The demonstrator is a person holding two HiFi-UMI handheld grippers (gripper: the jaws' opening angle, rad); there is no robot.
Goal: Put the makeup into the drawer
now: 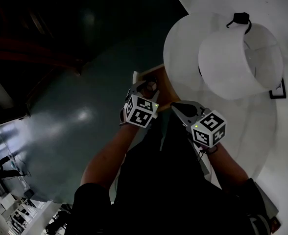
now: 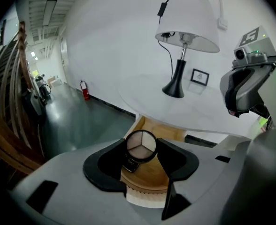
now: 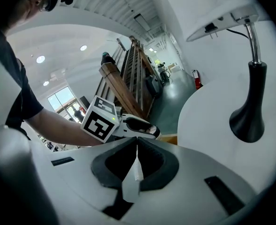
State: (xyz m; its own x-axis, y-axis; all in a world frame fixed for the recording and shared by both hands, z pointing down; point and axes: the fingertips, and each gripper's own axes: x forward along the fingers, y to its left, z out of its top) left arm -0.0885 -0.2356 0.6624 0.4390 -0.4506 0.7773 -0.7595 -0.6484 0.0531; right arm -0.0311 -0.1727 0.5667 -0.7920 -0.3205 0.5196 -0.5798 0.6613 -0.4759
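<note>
step: lower compact into drawer | left gripper [image 2: 141,149] clamped on the round compact [image 2: 140,142], hanging over the open drawer [image 2: 147,175] below the table [image 2: 142,102] edge | right gripper [image 3: 137,144] closed, seemingly empty, just beside | do well: hold compact level, clear the table rim, rest it on the drawer floor, then release

Lamp [image 2: 185,46] on table [image 2: 213,114], frame [image 2: 200,76] right of lamp, drawer [image 2: 152,125] below table, compact [image 2: 141,144] over drawer
</note>
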